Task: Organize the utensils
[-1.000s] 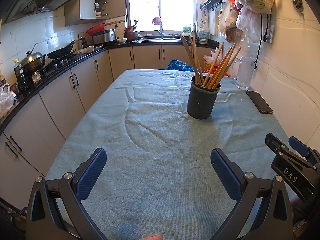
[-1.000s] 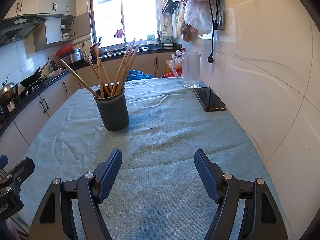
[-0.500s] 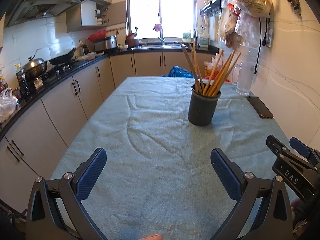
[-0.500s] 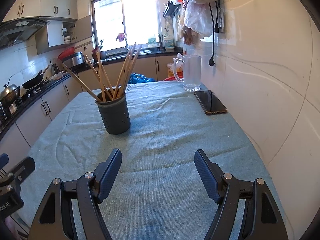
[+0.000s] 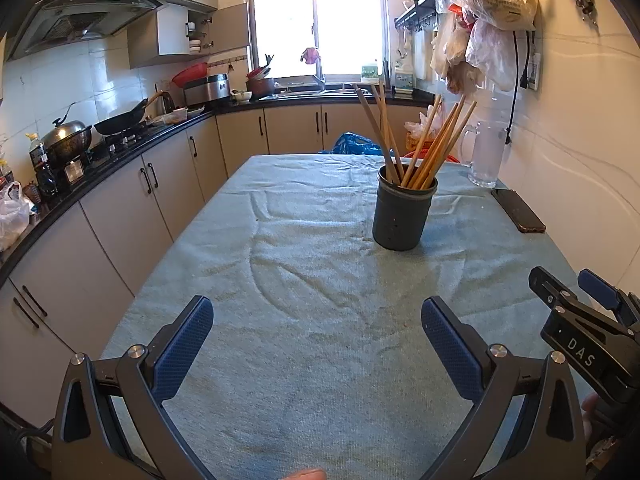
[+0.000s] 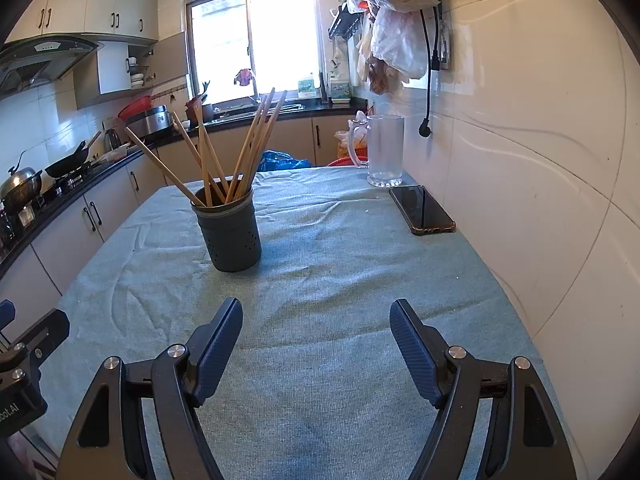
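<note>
The cloth-covered table [image 5: 304, 360] carried a dark holder [image 5: 403, 216] with every chopstick [image 5: 430, 152] standing inside, well ahead of both tools. The left gripper [image 5: 318, 320] and right gripper [image 6: 316, 320] gaped wide, holding nothing. Probably best to approach one stick's upper end and pinch squarely.

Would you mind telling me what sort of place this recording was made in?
Almost certainly a home kitchen: a range hood hangs over a wok on the stove, a sink tap sits below the window, and a holder of chopsticks stands on the cloth-covered table.
</note>
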{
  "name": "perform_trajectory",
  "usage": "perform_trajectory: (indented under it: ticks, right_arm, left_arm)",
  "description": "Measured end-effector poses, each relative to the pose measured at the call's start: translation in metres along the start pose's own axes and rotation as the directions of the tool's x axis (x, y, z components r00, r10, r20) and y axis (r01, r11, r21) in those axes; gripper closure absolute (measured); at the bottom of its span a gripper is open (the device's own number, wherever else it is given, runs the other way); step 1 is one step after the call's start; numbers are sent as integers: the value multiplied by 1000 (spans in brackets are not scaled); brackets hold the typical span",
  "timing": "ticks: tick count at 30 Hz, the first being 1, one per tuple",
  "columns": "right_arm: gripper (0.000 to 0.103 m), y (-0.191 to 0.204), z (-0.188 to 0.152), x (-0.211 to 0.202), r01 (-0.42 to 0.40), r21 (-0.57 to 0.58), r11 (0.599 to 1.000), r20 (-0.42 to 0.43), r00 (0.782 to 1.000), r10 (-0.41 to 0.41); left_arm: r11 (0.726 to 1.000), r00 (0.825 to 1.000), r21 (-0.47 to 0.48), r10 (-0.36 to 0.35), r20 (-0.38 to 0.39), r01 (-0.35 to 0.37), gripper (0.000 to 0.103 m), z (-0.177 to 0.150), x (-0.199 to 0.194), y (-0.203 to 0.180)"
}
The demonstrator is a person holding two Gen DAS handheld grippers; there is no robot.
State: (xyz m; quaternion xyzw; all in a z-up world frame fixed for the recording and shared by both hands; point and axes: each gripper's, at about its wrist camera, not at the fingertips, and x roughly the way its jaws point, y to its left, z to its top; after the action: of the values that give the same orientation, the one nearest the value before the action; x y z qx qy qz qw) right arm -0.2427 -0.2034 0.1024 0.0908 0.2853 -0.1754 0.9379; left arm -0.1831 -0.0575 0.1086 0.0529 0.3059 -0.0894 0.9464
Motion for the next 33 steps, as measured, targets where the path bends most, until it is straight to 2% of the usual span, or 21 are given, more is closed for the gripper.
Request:
perform_trajectory:
  ticks: [33]
  right_arm:
    - [22,13,4,12,-13,-59,998,-24,1000,11]
  left_arm:
    - [1000,999,-11,-15,-41,14,0,0,15,0]
